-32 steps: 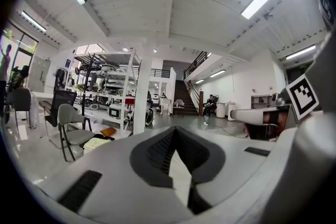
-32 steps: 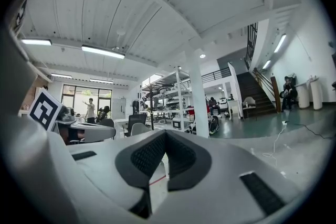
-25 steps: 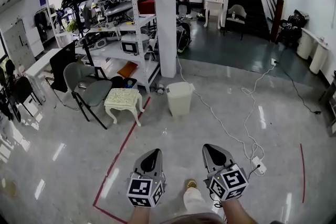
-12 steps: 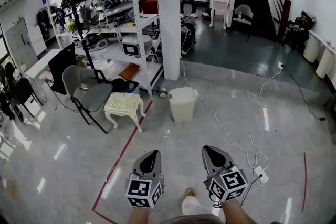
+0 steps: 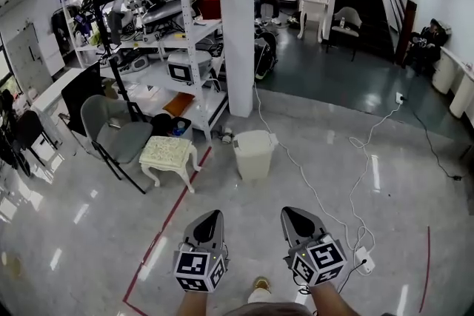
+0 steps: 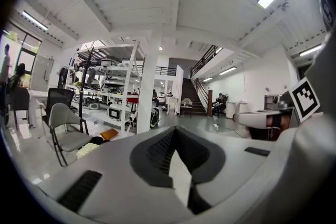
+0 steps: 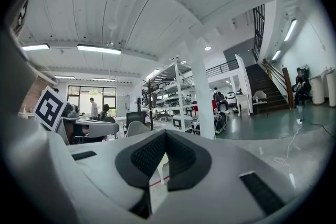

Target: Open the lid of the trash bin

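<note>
Approaching white plastic trash bin (image 5: 253, 155) at twelve o'clock: grey left gripper (image 5: 214, 214) and right gripper (image 5: 288, 211) are held clenched, empty; its lid (image 5: 254, 138) should be neared squarely.

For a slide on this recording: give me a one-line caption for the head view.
Shut, empty left gripper and right gripper point toward a white trash bin across the floor.

Right claw (image 7: 165, 135) closed on nothing, white pillar (image 7: 202, 97) ahead, metal shelving rack (image 7: 170, 94), staircase (image 7: 260, 89) at right
</note>
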{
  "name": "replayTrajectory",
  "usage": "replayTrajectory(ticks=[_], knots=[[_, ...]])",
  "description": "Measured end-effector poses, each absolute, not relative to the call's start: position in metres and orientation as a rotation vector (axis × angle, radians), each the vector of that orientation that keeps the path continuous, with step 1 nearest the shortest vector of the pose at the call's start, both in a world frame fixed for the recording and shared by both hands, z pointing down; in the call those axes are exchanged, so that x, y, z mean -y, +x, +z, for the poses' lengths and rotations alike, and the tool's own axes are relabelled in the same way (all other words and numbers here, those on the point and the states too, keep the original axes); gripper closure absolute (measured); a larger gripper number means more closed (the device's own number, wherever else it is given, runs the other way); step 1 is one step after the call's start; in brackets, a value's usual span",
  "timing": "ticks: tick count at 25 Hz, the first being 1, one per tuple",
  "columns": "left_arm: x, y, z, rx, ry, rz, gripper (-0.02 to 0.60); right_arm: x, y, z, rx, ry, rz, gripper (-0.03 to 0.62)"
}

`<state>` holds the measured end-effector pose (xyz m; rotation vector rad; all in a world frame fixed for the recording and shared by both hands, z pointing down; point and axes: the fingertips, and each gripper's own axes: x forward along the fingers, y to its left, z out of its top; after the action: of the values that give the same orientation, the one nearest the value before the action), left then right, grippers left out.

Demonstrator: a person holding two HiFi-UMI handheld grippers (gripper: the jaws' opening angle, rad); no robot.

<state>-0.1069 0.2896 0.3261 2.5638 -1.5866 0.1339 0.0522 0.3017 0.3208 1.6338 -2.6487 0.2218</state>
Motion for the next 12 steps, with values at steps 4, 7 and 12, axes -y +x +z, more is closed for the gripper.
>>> replayTrajectory(ticks=[4, 7, 12], knots=[[-0.258, -0.095, 0.326, 1.622, 2.550, 0.124, 0.591, -0.272, 0.072, 0.327, 2.653, 1.618, 0.229, 0.560], [-0.237, -0.087, 0.323, 1.653, 2.543, 0.119, 0.591, -0.249, 0.084, 0.329, 2.664, 1.599, 0.237, 0.560], [-0.214, -0.085, 0.318, 1.705, 2.525, 0.138, 0.591, -0.224, 0.092, 0.332, 2.683, 1.565, 0.254, 0.560]])
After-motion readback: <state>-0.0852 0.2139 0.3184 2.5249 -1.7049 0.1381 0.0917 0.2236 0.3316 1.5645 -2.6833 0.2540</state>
